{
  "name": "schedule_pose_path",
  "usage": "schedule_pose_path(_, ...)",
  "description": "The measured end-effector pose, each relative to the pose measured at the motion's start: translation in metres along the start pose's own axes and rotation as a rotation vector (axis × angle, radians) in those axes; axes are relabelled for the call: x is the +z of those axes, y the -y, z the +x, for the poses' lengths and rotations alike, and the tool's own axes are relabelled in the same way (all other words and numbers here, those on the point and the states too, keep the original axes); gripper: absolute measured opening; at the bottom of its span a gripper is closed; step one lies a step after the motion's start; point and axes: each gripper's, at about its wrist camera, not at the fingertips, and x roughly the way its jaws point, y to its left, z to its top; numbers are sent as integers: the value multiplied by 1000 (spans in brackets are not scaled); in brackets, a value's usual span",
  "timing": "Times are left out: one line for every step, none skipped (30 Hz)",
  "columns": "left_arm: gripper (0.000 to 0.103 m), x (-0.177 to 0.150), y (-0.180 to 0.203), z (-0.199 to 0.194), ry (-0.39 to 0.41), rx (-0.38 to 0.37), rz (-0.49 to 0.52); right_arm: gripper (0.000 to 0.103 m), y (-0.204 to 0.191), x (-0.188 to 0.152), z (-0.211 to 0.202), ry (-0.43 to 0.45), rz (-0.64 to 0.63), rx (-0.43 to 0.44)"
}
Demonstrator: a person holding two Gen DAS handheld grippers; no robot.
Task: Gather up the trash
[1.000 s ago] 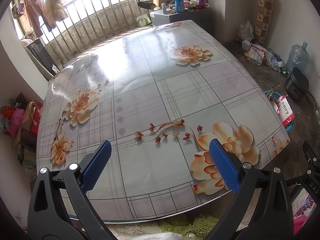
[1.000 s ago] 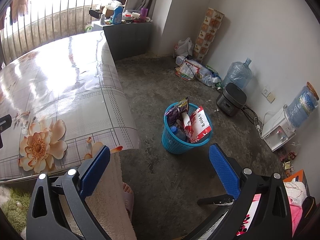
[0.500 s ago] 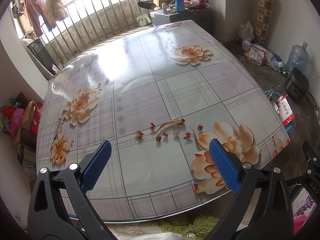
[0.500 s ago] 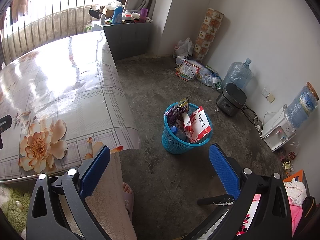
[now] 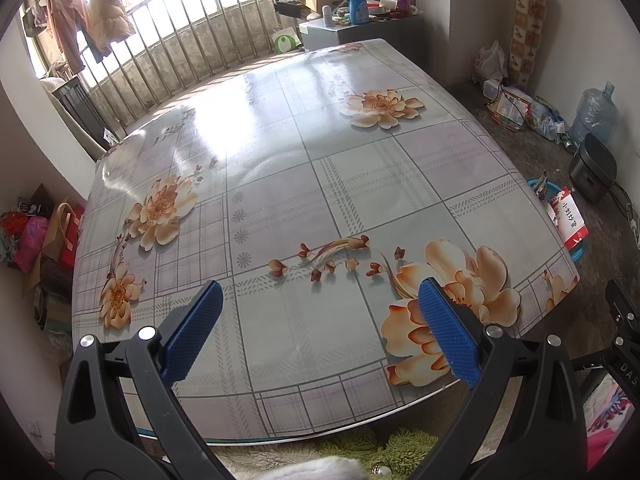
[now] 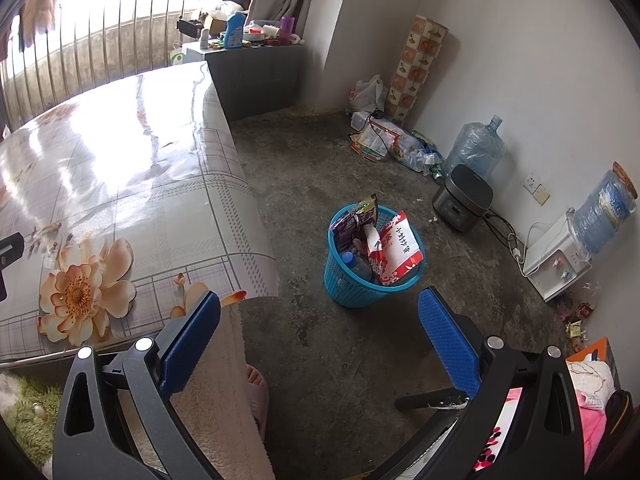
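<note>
A blue plastic basket (image 6: 372, 284) stands on the concrete floor to the right of the table, filled with wrappers, a red-and-white carton (image 6: 398, 252) and a bottle. Part of it shows past the table's right edge in the left wrist view (image 5: 570, 224). My left gripper (image 5: 320, 328) is open and empty above the near edge of the table (image 5: 312, 184), which has a floral cloth. My right gripper (image 6: 320, 336) is open and empty, held above the floor just short of the basket.
A rice cooker (image 6: 462, 198), water jugs (image 6: 476, 148) and a dispenser (image 6: 556, 256) line the right wall. Loose bags and packets (image 6: 384, 140) lie in the far corner. A grey cabinet (image 6: 256, 76) stands behind the table. A slippered foot (image 6: 254, 396) is below the table's corner.
</note>
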Motion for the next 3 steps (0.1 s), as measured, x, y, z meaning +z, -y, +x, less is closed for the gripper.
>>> schedule_pose_path(94, 1, 0, 0, 0, -1, -1, 96, 0, 0, 0, 0, 0, 0)
schedule_pose_path(94, 0, 0, 0, 0, 0, -1, 96, 0, 0, 0, 0, 1, 0)
schedule_pose_path(94, 1, 0, 0, 0, 0, -2, 96, 0, 0, 0, 0, 1, 1)
